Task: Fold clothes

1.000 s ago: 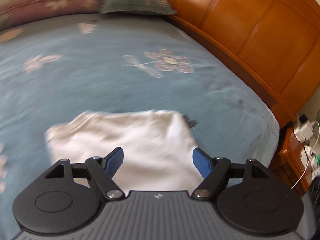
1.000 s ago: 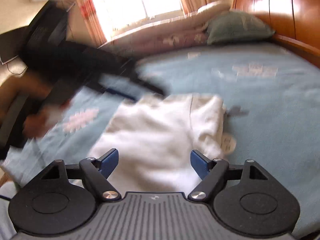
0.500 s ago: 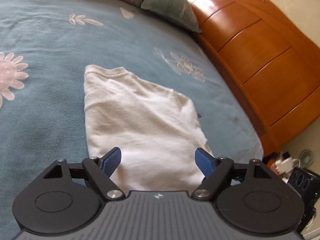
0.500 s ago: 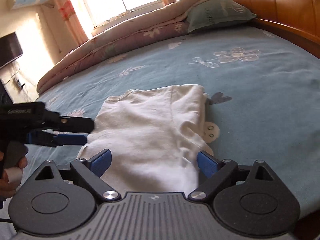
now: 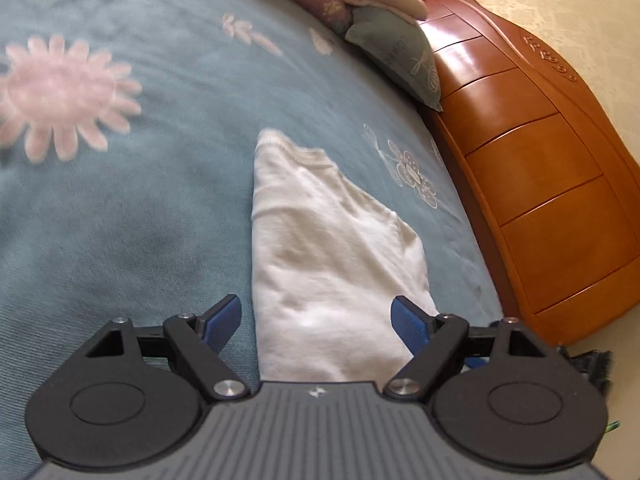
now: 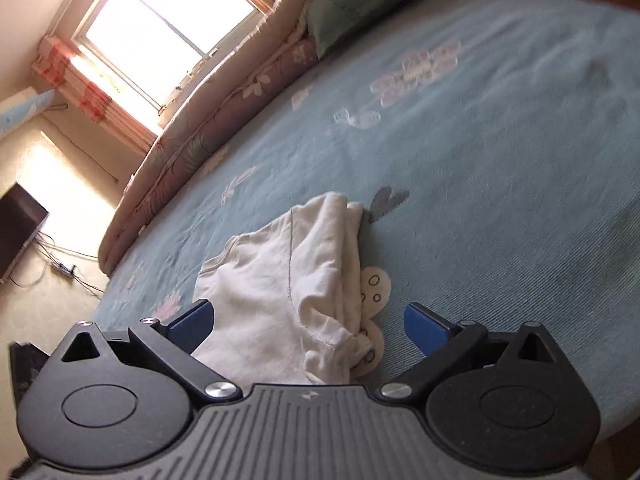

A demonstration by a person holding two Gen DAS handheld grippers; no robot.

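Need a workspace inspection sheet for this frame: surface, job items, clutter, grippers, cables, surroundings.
Surface: blue floral bedspread, lightly rumpled.
Job's things: one white garment, partly folded, lying flat; bunched edge in the right wrist view.
Clutter: nothing seen on the bedspread near the garment.
Grippers: left gripper open, nothing held; right gripper open, jaws have just been opening, pads clear of the cloth.
Cables: loose cables on the floor under the TV.
Surroundings: wooden headboard, green pillow, rolled quilt, window.
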